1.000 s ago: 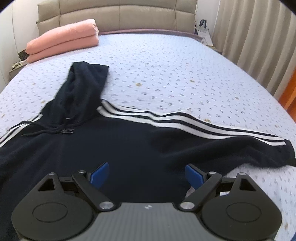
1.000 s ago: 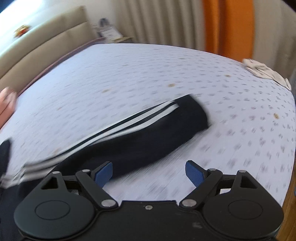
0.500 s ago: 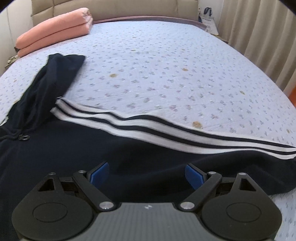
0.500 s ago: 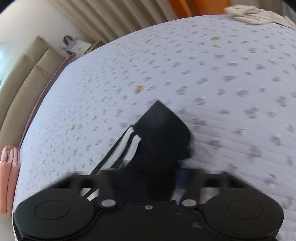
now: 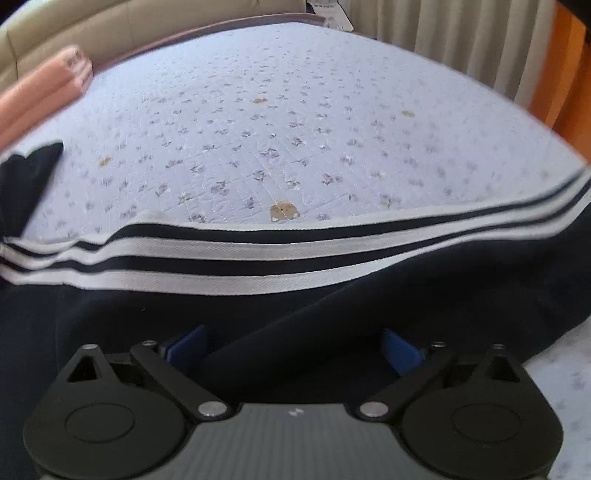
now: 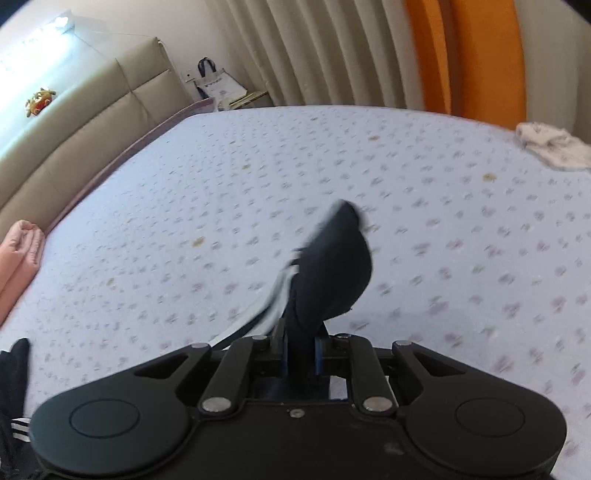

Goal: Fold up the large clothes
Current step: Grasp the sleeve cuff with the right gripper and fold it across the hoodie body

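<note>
Left wrist view: the dark navy hooded sweatshirt with three white stripes down its sleeve [image 5: 295, 258] lies spread on the pale lilac quilted floral bed [image 5: 295, 129], its body along the near edge and the striped sleeve running out toward the right edge. My left fingers [image 5: 295, 350] are released, blue pads wide apart, with a ridge of the navy cloth passing between them but not pinched. To do this step well, I judge I should settle these fingers low over the fabric near the sleeve's root and clench only once both layers sit between the pads, so the fold line stays straight. My left hand tips steeply down toward the garment, close above it. A folded salmon-pink blanket [image 5: 40, 92] lies at the far left corner by the beige padded headboard [image 5: 110, 29].

Right wrist view: my right fingers [image 6: 301, 354] are clenched on the dark cuff end of the striped sleeve [image 6: 332, 273]; they have just been closing, and the cloth is squeezed between the blue pads and sticks up ahead of them, clear of the bed. I judge I should keep the pinch firm and carry the sleeve across over the body without letting it twist, keeping the stripes flat. My right hand slants downward, aimed across the bed toward the far right corner, where a crumpled whitish cloth [image 6: 550, 147] sits near the cream pleated curtain [image 6: 314, 51].
</note>
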